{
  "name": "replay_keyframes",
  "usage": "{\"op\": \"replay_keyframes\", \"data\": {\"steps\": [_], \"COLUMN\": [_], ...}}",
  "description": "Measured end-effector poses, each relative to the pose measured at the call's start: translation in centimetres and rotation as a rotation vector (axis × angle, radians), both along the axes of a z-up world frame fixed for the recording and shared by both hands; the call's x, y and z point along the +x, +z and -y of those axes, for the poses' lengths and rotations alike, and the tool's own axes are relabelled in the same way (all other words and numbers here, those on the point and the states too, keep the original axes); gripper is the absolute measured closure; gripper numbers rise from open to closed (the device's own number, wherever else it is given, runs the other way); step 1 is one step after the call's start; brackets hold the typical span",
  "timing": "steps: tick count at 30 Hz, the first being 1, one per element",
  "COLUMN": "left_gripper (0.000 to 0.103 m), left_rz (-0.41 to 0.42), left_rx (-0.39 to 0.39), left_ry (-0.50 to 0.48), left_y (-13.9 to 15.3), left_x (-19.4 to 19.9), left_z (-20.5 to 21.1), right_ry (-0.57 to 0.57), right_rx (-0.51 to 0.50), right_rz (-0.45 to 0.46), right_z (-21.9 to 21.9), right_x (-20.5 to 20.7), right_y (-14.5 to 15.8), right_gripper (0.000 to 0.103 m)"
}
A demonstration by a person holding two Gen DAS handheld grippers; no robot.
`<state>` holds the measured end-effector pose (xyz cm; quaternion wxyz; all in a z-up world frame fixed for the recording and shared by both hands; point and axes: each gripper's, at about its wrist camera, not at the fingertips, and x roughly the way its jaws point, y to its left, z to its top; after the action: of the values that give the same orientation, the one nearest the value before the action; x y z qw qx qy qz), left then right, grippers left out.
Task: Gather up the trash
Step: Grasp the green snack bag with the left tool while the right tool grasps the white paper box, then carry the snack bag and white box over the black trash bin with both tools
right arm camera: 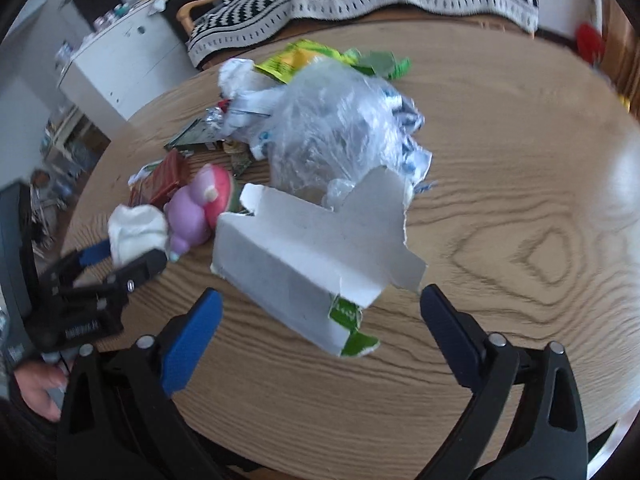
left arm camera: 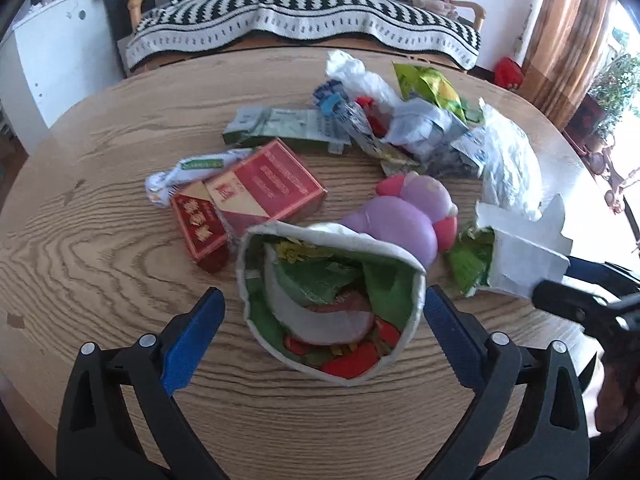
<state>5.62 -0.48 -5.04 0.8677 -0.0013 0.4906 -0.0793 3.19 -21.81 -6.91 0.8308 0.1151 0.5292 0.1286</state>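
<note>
My left gripper is open, its blue pads on either side of a white paper cup that lies tilted on the round wooden table, stuffed with green and red scraps. Neither pad presses on it. In the right wrist view the same cup shows between those fingers. My right gripper is open over a torn white carton with green print, which lies between its pads without touching them. That carton appears at the right of the left wrist view.
Behind the cup are a red box, a purple plush toy, a white wrapper, a flattened green carton, a green snack bag and crumpled plastic bags. A sofa with a striped blanket stands beyond the table.
</note>
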Motion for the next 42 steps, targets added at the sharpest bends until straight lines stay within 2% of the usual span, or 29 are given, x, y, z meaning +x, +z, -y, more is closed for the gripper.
{"op": "replay_keyframes", "data": {"steps": [2,3,5,6,7,8,10,11,15,19,23,26,32,35,38,40,42], "left_gripper": [0.029,0.033,0.052,0.053,0.055,0.064,0.068,0.080,0.082,0.083,0.083,0.083,0.083,0.083,0.083,0.083,0.083], "left_rz": [0.001,0.002,0.017,0.026,0.031,0.037,0.048,0.045,0.057,0.111,0.190,0.216,0.244,0.258,0.220,0.214,0.221], "left_rx": [-0.003,-0.011,-0.032,-0.042,-0.044,-0.049,-0.045,-0.051,-0.055,-0.019,0.022,0.013,-0.028,-0.029,-0.060,-0.064,-0.051], "left_ry": [-0.012,-0.015,-0.014,-0.018,-0.022,-0.027,-0.025,-0.020,-0.012,-0.008,-0.048,-0.093,-0.189,-0.244,-0.298,-0.319,-0.328], "left_y": [-0.1,0.0,0.2,0.4,0.5,0.6,0.8,0.8,1.5,2.9,5.4,6.8,8.7,9.0,8.8,8.7,8.5], "left_x": [0.0,0.0,-0.2,-0.5,-0.7,-1.0,-1.5,-1.7,-2.6,-3.4,-4.3,-4.5,-4.3,-4.4,-4.4,-4.7,-4.8], "left_z": [0.3,0.3,0.0,-0.1,-0.2,-0.3,-0.4,-0.6,-1.2,-1.0,1.2,3.3,10.0,14.2,17.9,19.3,20.5], "right_ry": [-0.001,0.011,0.013,0.021,0.027,0.031,0.031,0.034,0.019,-0.025,-0.108,-0.166,-0.232,-0.330,-0.370,-0.402,-0.429], "right_rx": [0.005,0.024,0.052,0.071,0.093,0.098,0.101,0.107,0.140,0.155,0.163,0.189,0.403,0.532,0.562,0.538,0.360], "right_rz": [0.013,0.003,0.005,0.002,0.011,0.021,0.049,0.057,0.108,0.175,0.236,0.275,0.278,0.248,0.258,0.257,0.252], "right_z": [-0.1,-0.1,0.2,0.4,0.7,0.9,1.3,1.5,2.8,4.6,8.4,12.1,19.1,22.8,24.7,25.7,26.0], "right_x": [0.0,0.0,-0.4,-0.5,-0.9,-1.0,-1.9,-2.3,-4.1,-6.1,-8.9,-11.2,-13.2,-12.5,-11.6,-11.3,-10.7], "right_y": [0.0,-0.1,0.1,0.2,0.6,0.8,1.6,1.9,3.6,5.3,7.0,8.0,8.8,8.4,8.4,8.0,7.7], "right_gripper": [0.024,0.042,0.062,0.073,0.077,0.078,0.083,0.084,0.086,0.086,0.086,0.086,0.086,0.086,0.086,0.086,0.086]}}
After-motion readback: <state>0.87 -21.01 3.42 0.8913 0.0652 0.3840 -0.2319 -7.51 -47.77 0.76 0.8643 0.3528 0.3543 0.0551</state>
